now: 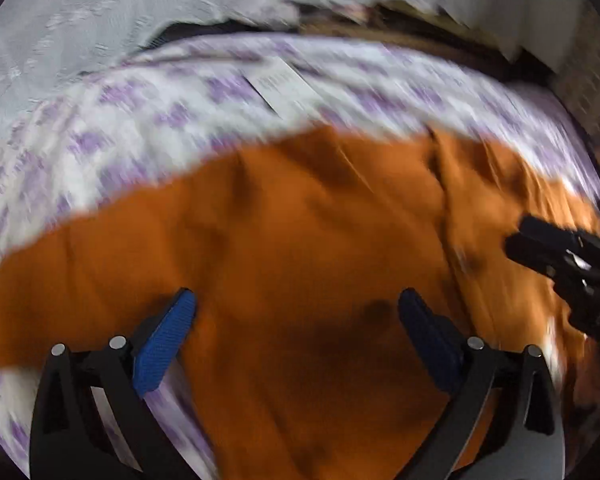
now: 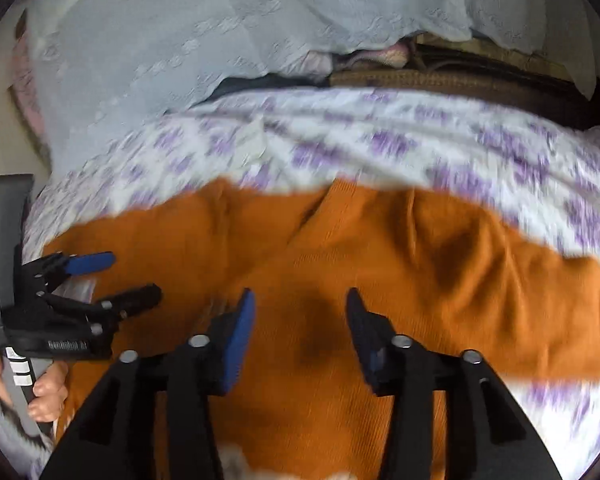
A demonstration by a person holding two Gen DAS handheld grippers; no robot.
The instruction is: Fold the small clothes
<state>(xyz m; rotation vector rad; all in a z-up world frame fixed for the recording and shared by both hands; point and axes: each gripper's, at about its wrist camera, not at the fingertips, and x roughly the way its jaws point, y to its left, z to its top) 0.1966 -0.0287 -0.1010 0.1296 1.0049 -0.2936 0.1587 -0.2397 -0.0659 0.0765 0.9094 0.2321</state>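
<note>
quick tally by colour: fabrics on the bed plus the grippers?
Orange garment: 1
Purple-flowered white sheet: 1
Pale grey-blue embossed cloth: 1
Hand-held grippers, black with blue pads: 2, left, right
Total: 5

Left tool (image 2: 134,278) body: blurred white lettering, not legible.

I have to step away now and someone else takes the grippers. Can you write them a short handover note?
Left gripper: open wide, over the orange garment, nothing held.
Right gripper: open, jaws partly apart above the same garment, nothing between them.
Garment: lies spread, wrinkled, on the purple-flowered sheet.
Done: the blurred views show no clear fold yet.
Left: smooth it, fold it.
</note>
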